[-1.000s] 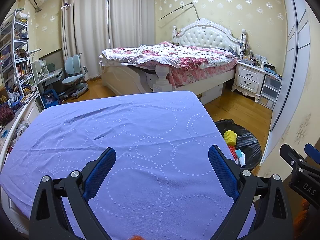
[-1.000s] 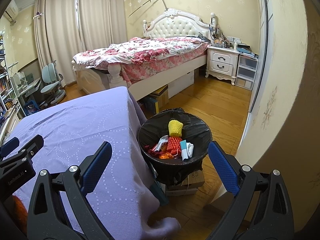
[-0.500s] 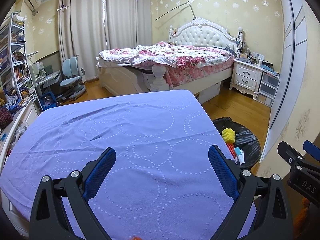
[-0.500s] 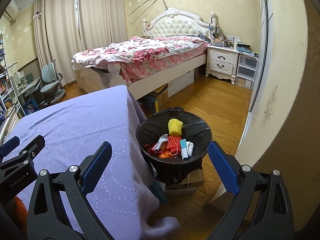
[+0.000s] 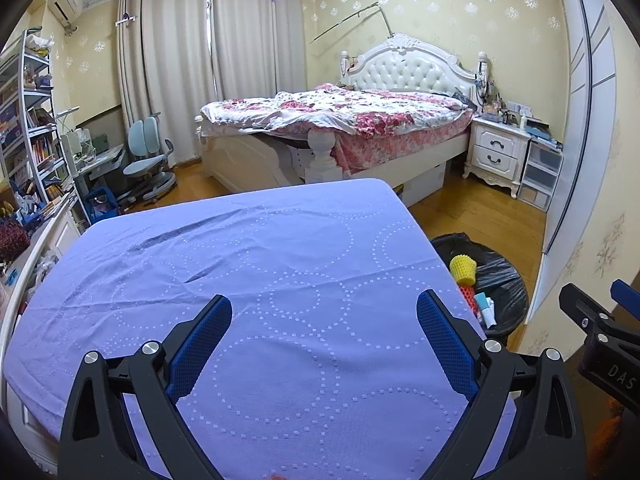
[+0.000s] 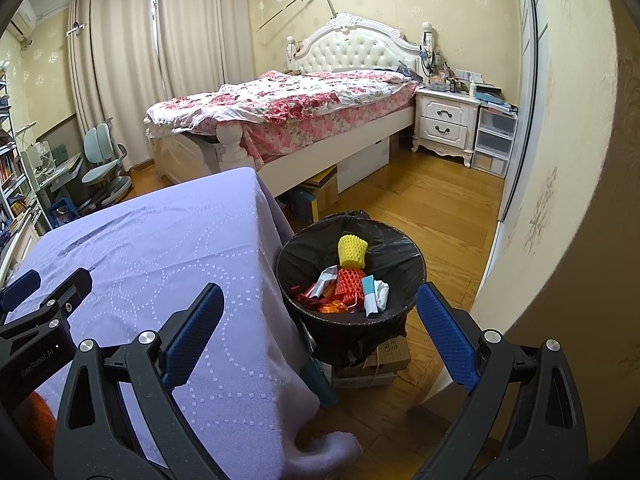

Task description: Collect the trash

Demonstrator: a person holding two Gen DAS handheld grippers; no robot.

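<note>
A black-lined trash bin [image 6: 404,248] stands on the floor by the table's right side. It holds a yellow foam net [image 6: 352,250], a red foam net [image 6: 348,282], wrappers and a white tissue. The bin also shows in the left wrist view [image 5: 502,276]. My left gripper [image 5: 324,340] is open and empty above the purple tablecloth [image 5: 248,264]. My right gripper [image 6: 320,332] is open and empty, above the table's right edge and the bin. No trash shows on the tablecloth.
A bed [image 5: 340,120] with a floral quilt stands behind the table. A white nightstand [image 6: 446,120] and plastic drawers are at the back right. A desk chair [image 5: 146,160] and shelves are on the left. A wall [image 6: 560,160] is close on the right.
Both views shifted slightly; the left gripper has drawn back and up a little from the table. Both grippers stay open and empty.
</note>
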